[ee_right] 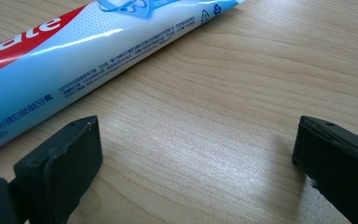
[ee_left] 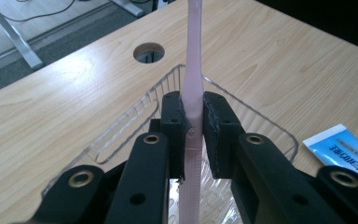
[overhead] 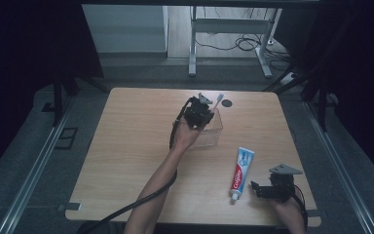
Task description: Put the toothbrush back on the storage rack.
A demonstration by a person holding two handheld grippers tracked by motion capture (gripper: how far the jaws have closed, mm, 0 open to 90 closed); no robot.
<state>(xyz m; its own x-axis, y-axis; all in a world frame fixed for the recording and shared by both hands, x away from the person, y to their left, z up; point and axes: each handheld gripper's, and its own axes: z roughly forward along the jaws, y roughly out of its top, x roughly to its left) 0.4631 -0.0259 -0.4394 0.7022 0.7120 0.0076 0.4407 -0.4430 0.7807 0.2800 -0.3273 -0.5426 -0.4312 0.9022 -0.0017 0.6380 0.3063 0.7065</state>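
Wooden table [overhead: 126, 146]: one toothbrush [ee_left: 193, 93], one clear basket [ee_left: 121, 135], one toothpaste tube [overhead: 242, 173].

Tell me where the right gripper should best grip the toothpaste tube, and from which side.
Probably mid-body, from above: the tube lies flat on the table, cap toward the person, so jaws can straddle its narrow width. The right gripper rests open just beside it, near the cap end.

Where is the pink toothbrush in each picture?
High view: the toothbrush sticks up at the top middle, held over the clear basket.
Left gripper view: it runs up the middle, pinched in the left tool.
Right gripper view: not in it.
Shared landmark: the toothpaste tube, also at the left gripper view's right edge and the right gripper view's top left.
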